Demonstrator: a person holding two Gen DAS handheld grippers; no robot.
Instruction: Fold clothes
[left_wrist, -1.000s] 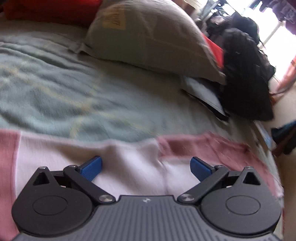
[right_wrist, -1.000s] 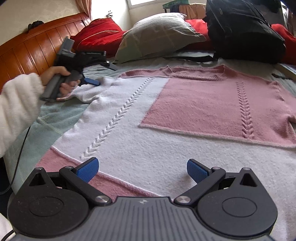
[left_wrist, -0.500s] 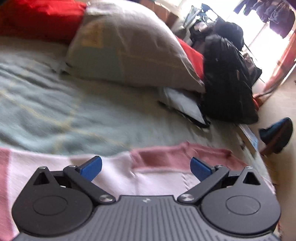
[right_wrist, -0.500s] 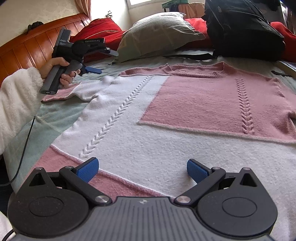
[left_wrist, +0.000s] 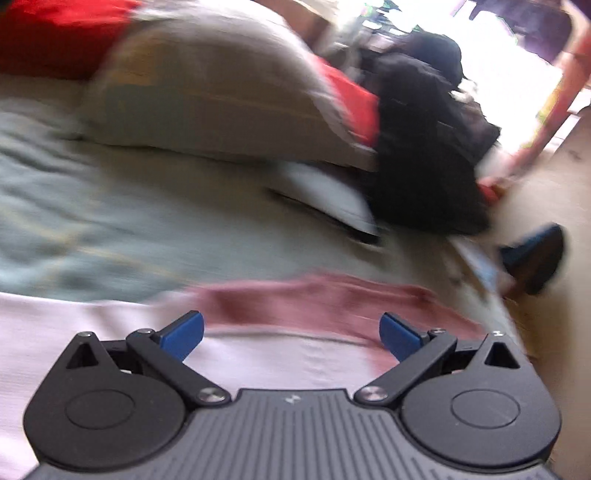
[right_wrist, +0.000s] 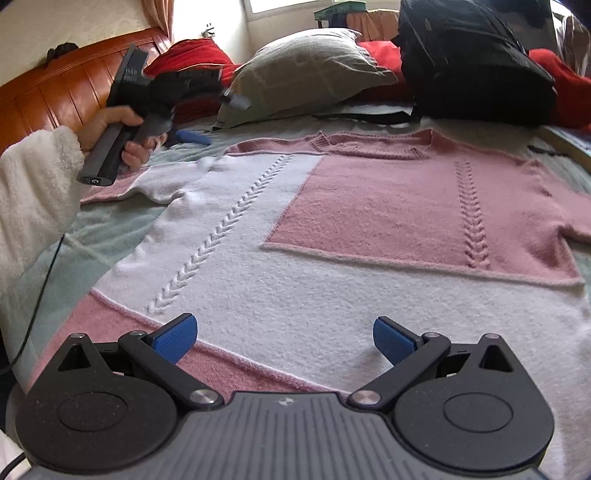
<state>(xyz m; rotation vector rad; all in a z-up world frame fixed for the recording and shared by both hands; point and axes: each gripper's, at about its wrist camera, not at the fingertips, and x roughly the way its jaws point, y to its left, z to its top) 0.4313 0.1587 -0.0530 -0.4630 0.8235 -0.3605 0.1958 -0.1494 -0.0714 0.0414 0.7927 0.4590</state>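
At the far left of the right wrist view, a hand (right_wrist: 122, 136) in a fluffy white sleeve (right_wrist: 33, 192) holds the left tongs (right_wrist: 207, 110) above the sweater's left sleeve end, near the wooden headboard (right_wrist: 48, 96); their blue fingers stand apart and hold nothing. In their own blurred view the left tongs (left_wrist: 291, 332) hover over the collar edge, gaping and empty.

The sweater (right_wrist: 332, 229), pink and white, lies flat and face up across the bed (right_wrist: 40, 258), collar toward the pillow (right_wrist: 306, 74), hem nearest the right tongs (right_wrist: 284, 336). These too are spread wide with nothing between them, low over the hem.

Judging by this, folding has not begun: the garment is spread out smooth, with no fold visible; the right sleeve runs out of frame. All the folds are left to do.

For room, green blanket shows open on the left beside the body. At the head, the pillow and a black backpack (right_wrist: 469, 59) sit close behind the collar, so little space lies that way. To the right, the bed edge (left_wrist: 480, 266) falls to the floor, where a shoe (left_wrist: 535, 254) lies.
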